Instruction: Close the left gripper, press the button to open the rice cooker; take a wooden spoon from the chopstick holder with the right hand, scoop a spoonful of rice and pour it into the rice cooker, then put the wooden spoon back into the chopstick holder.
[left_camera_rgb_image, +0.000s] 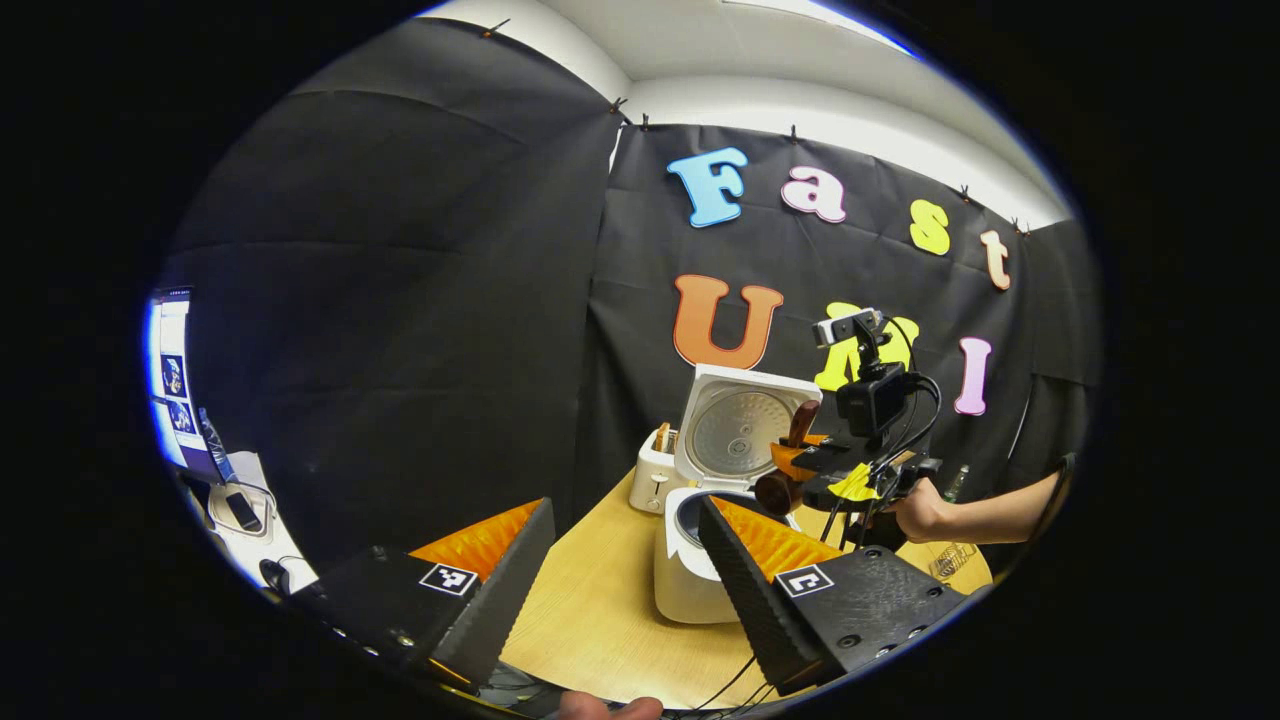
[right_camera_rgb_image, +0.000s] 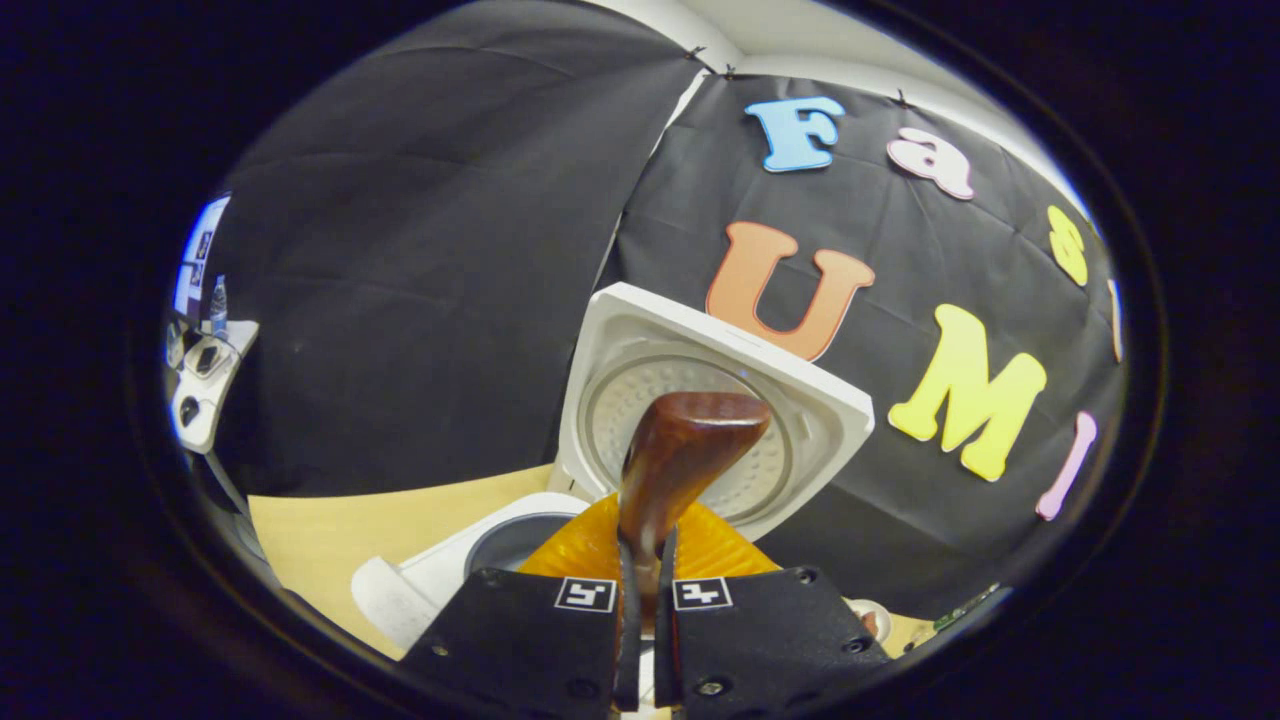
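Observation:
The white rice cooker stands on the wooden table with its lid swung up and the dark pot open. My left gripper hangs open in front of it, nothing between its fingers. Behind the cooker sits the white chopstick holder. A hand holds my right gripper over the cooker's right side, shut on the wooden spoon. In the right gripper view the right gripper clamps the brown wooden spoon, which sticks up in front of the lid, above the pot.
A small side table with devices and a screen stands at the far left; a water bottle stands on it. A wire basket lies at the table's right edge. Cables trail off the front edge.

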